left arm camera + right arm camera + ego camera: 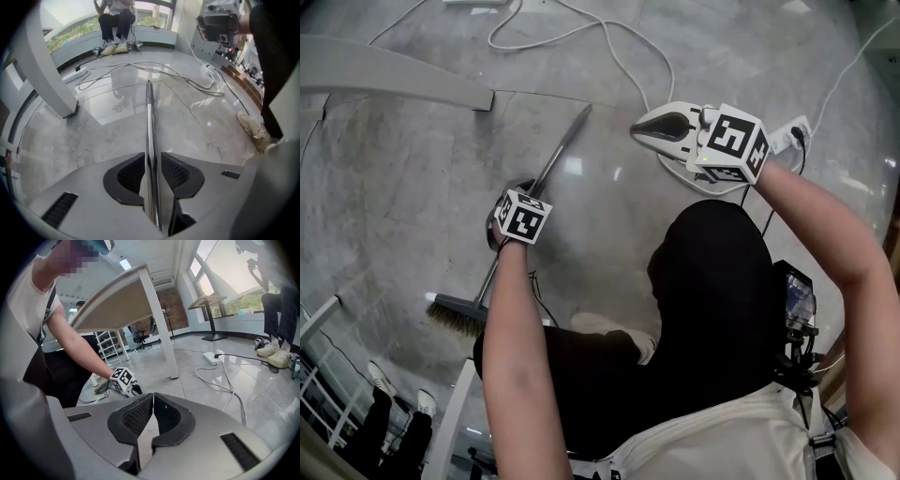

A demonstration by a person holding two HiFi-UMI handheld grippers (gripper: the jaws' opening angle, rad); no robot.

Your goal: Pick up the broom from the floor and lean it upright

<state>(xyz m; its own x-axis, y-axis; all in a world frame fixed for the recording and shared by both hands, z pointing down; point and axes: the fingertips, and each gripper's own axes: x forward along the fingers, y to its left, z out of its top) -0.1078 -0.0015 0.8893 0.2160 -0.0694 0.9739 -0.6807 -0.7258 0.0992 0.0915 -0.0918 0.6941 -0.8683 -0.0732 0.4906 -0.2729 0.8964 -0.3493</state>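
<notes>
The broom (562, 141) lay flat on the floor (384, 206), its brush end nearest the person. The left hand-held gripper (152, 159) pointed down over the handle, jaws apart, with the metal shaft running between the pads. Farther out, the right hand-held gripper (639, 127) hovered above the floor, jaws together and empty.

This looks like an open office: a polished stone floor (197, 376), a white desk (126, 287), a swivel chair (139, 336) by a brick wall (180, 305), tall windows (229, 273), and a power strip (213, 357) with cables (225, 380) trailing about.
</notes>
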